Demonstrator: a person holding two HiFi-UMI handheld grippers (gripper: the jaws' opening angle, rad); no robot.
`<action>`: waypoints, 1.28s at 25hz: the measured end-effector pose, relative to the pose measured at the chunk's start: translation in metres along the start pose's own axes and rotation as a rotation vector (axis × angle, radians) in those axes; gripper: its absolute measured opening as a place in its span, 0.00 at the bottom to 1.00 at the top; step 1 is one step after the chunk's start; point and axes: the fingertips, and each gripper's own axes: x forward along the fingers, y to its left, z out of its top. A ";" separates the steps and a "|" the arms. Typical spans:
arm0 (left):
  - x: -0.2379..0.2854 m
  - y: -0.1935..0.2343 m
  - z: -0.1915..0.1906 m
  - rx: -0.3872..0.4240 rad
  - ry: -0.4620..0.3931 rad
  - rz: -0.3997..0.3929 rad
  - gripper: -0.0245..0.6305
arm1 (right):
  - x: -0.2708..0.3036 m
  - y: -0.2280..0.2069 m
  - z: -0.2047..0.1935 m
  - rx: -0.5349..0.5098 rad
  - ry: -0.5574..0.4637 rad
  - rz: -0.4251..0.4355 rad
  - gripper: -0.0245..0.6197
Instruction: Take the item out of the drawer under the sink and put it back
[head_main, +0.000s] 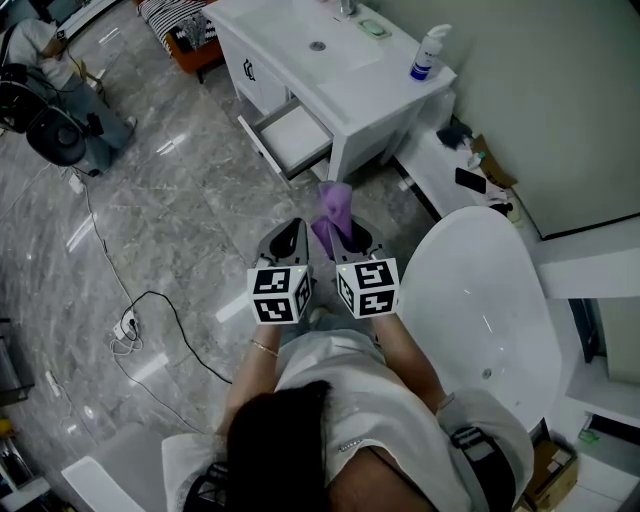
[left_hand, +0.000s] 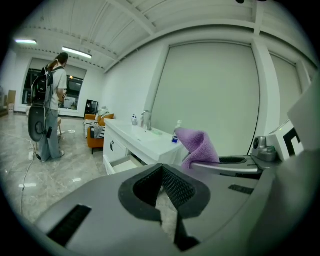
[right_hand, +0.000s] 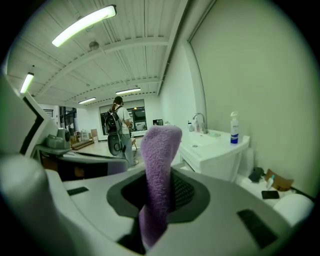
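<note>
drawer (head_main: 295, 135) inside partly hidden under vanity top (head_main: 380, 85), bottle (head_main: 428, 55) label perhaps too small

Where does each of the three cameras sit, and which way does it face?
Head view: on the person's head, looking steeply down at the floor, open drawer and sink cabinet; shows hair, forearms, left gripper and right gripper.
Left gripper view: on the left gripper, facing the cabinet; shows its empty, closed jaws.
Right gripper view: on the right gripper, facing the cabinet; its jaws pinch a purple cloth.
Shared: all three show cabinet and cloth.
</note>
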 end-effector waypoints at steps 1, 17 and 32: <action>0.004 0.003 0.002 0.001 0.002 -0.002 0.04 | 0.005 -0.001 0.002 0.001 0.001 -0.002 0.17; 0.094 0.080 0.043 0.002 0.059 -0.044 0.04 | 0.122 -0.016 0.037 0.031 0.045 -0.036 0.17; 0.165 0.174 0.081 0.009 0.130 -0.132 0.04 | 0.235 -0.011 0.071 0.055 0.103 -0.129 0.17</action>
